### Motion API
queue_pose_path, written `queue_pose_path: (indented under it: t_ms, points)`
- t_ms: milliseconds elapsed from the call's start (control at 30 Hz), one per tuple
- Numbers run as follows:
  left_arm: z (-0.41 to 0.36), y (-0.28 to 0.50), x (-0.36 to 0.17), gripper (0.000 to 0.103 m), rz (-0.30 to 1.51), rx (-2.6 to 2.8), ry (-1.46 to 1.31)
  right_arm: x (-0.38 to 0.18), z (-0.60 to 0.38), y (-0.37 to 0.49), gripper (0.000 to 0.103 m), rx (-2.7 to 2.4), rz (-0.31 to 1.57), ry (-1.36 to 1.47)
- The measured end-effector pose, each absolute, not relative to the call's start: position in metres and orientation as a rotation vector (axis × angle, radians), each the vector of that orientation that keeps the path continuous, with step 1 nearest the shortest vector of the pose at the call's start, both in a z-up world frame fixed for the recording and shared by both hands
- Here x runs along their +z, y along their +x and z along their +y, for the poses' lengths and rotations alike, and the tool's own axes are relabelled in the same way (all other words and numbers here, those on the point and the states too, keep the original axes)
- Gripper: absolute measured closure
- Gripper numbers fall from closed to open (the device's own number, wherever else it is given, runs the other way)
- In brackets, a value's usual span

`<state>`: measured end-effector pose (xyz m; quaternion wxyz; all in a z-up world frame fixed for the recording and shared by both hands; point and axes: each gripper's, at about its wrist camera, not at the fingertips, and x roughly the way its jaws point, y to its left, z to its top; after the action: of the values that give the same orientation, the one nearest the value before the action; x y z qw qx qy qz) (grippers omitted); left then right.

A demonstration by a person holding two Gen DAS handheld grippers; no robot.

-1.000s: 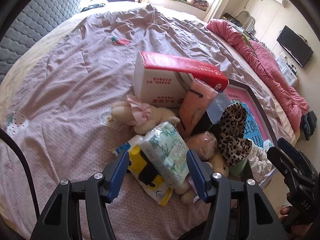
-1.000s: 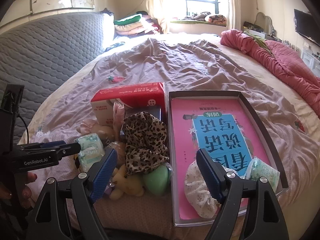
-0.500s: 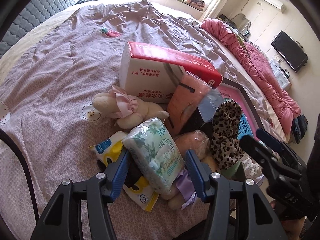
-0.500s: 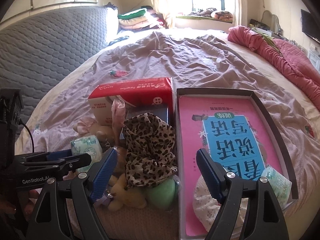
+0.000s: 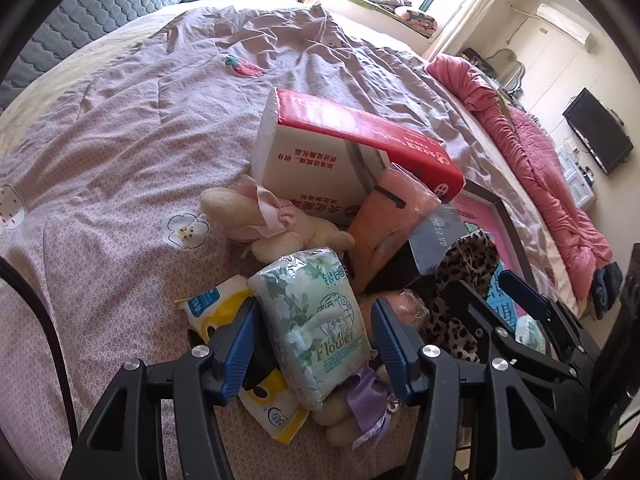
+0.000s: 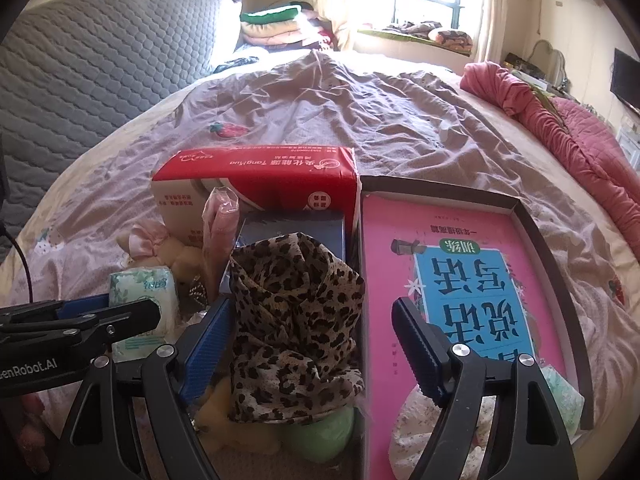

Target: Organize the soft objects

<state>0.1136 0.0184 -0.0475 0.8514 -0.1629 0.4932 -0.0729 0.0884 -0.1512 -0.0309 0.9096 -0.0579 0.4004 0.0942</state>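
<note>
Both tools wide | left tool [image 5: 314,350] straddles tissue pack [image 5: 316,320], contact unclear | right tool [image 6: 314,344] empty

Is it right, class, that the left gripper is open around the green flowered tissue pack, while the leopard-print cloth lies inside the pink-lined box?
Not quite. The left gripper is open around the tissue pack, but the leopard-print cloth lies outside the box, on the pile to its left. The right wrist view shows it.
</note>
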Motion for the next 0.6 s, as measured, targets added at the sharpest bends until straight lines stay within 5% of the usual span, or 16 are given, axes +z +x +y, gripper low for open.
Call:
queue_pose_path:
  t_ms: [400,600]
  points:
    - [-0.014,0.126,-0.055,0.046,1.075,0.011,-0.114,-0.039,-0.155,0.092,0.050,0.232,0.831,-0.122]
    - [-0.011,0.125,-0.058,0.064,1.080,-0.002,-0.125,-0.038,-0.156,0.090,0.060,0.257,0.818,-0.107]
